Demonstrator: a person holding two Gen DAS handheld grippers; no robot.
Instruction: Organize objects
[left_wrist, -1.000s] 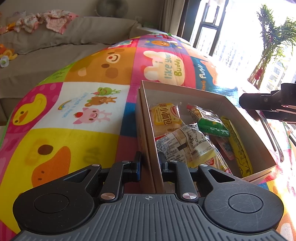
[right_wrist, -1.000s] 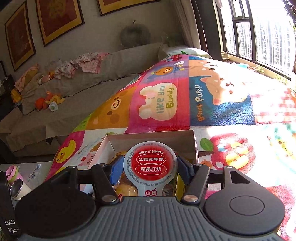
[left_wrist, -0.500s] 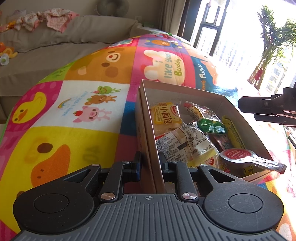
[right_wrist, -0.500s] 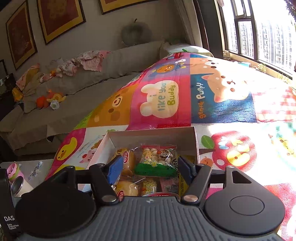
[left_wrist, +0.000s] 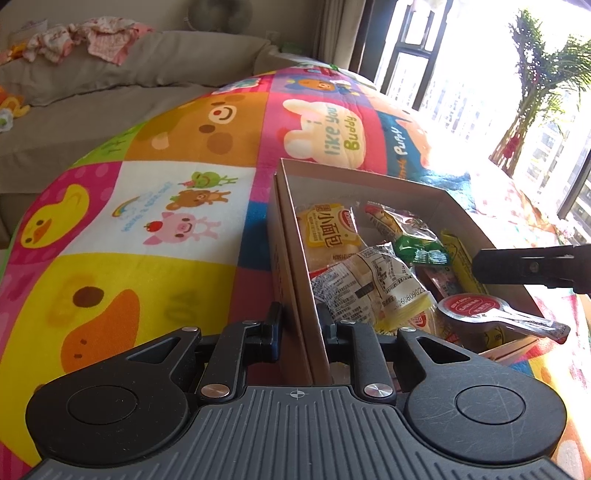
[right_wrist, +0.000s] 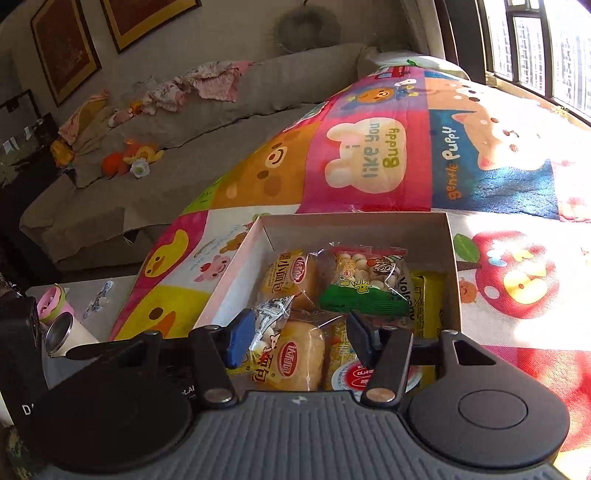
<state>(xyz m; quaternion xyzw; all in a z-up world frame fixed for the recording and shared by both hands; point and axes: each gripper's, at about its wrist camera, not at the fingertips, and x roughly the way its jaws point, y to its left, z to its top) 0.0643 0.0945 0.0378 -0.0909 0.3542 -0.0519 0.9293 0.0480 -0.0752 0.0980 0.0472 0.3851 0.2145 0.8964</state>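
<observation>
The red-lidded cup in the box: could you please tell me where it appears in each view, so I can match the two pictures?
Left wrist view: the red-lidded cup lies at the box's near right corner, lower right of the picture, under the right gripper's dark finger.
Right wrist view: only part of the red-lidded cup shows at bottom centre, behind the right finger.
Shared landmark: the green snack bag in the box.

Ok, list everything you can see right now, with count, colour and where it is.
cardboard box: one, brown, on mat
snack packets: several, yellow and green, in box
jelly cup: one, red lid, box's near corner
play mat: one, multicoloured, under box
sofa: one, grey-brown, behind mat
left gripper: black, shut on box wall
right gripper: black with a blue pad, empty, jaws closing above box
</observation>
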